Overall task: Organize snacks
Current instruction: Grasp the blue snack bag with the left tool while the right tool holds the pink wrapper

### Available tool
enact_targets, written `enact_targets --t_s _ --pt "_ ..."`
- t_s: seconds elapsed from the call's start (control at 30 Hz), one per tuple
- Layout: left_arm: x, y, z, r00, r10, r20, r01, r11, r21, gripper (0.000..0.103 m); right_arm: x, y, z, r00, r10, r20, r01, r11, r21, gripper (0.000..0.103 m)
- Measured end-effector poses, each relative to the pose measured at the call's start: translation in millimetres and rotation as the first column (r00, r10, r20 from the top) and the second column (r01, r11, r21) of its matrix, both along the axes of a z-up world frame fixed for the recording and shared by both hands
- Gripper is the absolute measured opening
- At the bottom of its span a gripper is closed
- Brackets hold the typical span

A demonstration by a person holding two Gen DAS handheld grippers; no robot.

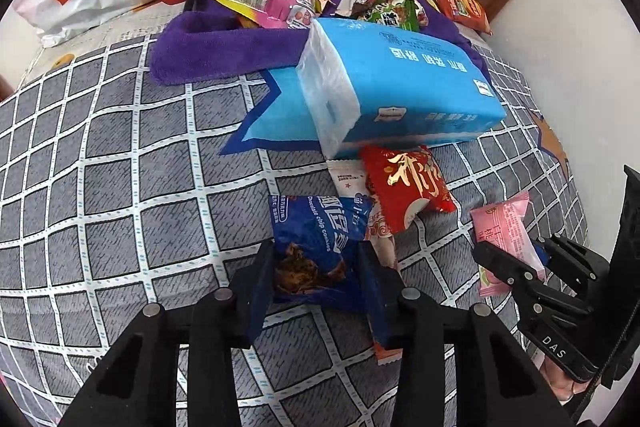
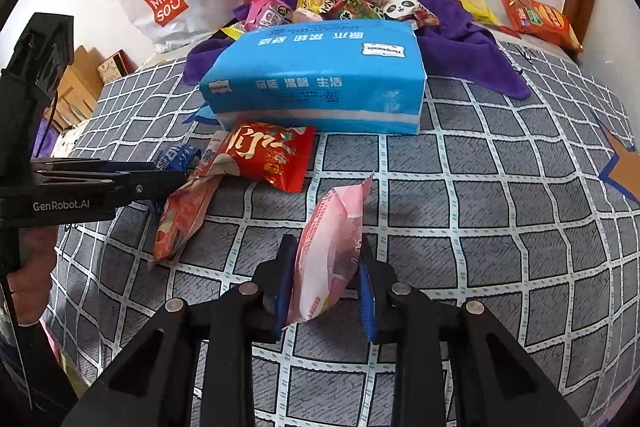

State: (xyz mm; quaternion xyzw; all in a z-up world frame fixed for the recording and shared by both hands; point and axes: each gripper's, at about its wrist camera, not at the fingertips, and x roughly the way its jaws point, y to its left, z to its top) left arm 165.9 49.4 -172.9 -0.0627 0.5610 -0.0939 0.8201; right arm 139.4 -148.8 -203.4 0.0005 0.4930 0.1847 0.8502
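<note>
Both packets btwn gripper pads: cookie packet in left gripper, pink packet in right gripper

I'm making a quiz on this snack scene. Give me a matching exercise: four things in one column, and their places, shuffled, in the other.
Things:
1. blue cookie packet
2. pink packet
3. red packet
4. panda packet

Places:
A. on the purple cloth, behind the tissue pack
B. between the left gripper's fingers
C. on the bedspread, just in front of the tissue pack
D. clamped in the right gripper

Pairs: 1-B, 2-D, 3-C, 4-A
</note>
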Motion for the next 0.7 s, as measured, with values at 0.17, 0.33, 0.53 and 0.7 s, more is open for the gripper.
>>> enact_targets --t_s 0.17,0.33,0.53,0.7 --pt "-5 9 10 1.000 0.015 0.020 -0.015 1.000 -0.011 0.038 -1 -3 5 1.000 -0.003 0.004 0.002 1.000 0.021 0.027" --pt "-11 10 28 0.998 0.018 0.052 -0.017 1.000 -0.024 0.038 -1 -9 16 1.000 -0.011 0.023 0.010 0.999 0.044 0.027" --pt "-14 -1 53 0.995 -0.007 0.099 0.010 0.999 -0.030 0.038 2 -19 34 0.999 -0.030 0.040 0.027 0.997 0.072 0.027" --pt "-13 -8 68 0.991 -0.011 0.136 0.016 0.999 -0.039 0.038 6 -27 52 0.995 -0.051 0.080 0.044 0.995 0.088 0.027"
